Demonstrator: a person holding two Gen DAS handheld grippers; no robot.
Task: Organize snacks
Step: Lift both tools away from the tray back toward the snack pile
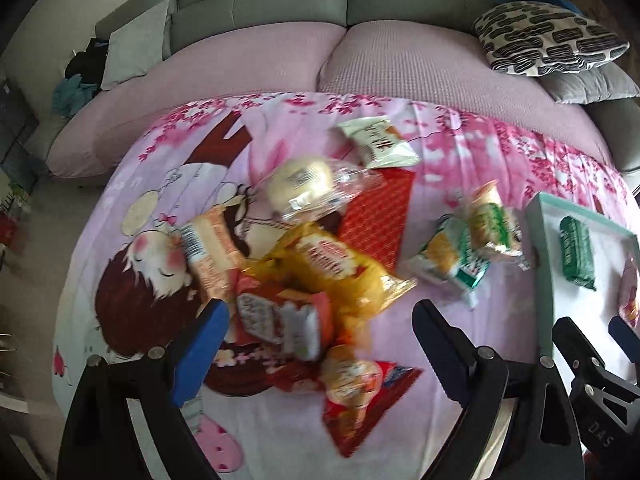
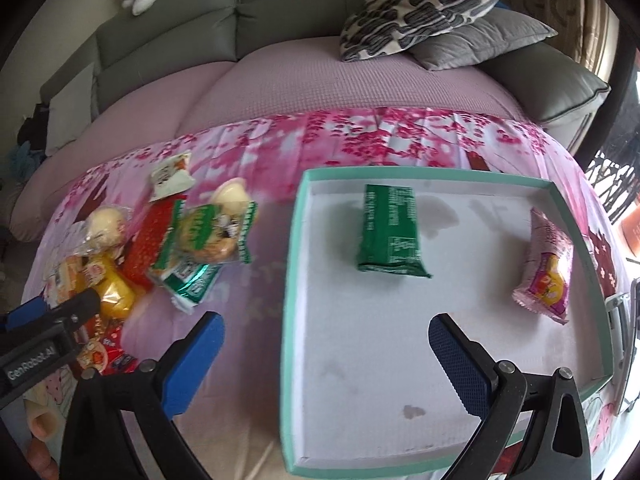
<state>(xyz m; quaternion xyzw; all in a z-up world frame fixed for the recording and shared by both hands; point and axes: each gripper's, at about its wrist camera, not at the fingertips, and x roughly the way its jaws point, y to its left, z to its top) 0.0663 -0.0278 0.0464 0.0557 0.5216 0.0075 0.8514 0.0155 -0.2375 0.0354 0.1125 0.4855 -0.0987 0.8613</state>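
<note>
The left gripper is held wide apart and empty, with a red-and-white snack packet seen between its fingers and a yellow snack bag just beyond. Further ahead, a clear-wrapped bun is found in the heap on the pink printed cloth. The right gripper is likewise spread wide and empty over the teal-rimmed box, in which a green packet is seen ahead and a pink packet to the right.
</note>
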